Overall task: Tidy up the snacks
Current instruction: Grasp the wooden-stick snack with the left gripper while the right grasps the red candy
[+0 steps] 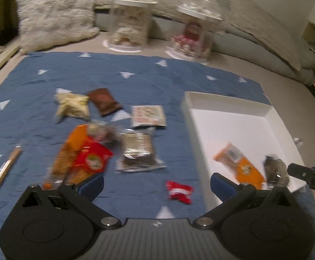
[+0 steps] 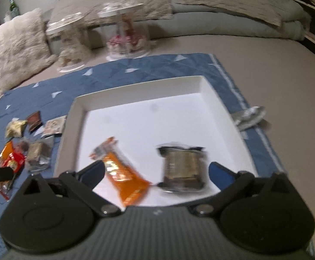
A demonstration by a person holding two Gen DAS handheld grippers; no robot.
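Sorting snacks into the white tray (image 2: 77, 117) on the bed: right tool (image 2: 155, 171) released above an orange packet (image 2: 122, 177) and a dark packet (image 2: 183, 169) at the tray's near edge; left tool (image 1: 157, 182) gapes empty, likely fetching the small red packet (image 1: 179, 191) next.

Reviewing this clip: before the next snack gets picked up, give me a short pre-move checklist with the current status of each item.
1. Right gripper free of any snack: ok, its jaws stand wide with nothing pressed between them.
2. Left gripper free: ok, open above the blue quilted mat.
3. White tray has room: ok, it holds only the orange packet and the clear-wrapped brown snack.
4. Snacks left to sort: not ok, the small red packet and others remain on the mat.
5. Sharp view for aiming: not ok, both pictures are blurred.
6. Silver wrapper beside the tray, full or empty: cannot tell.
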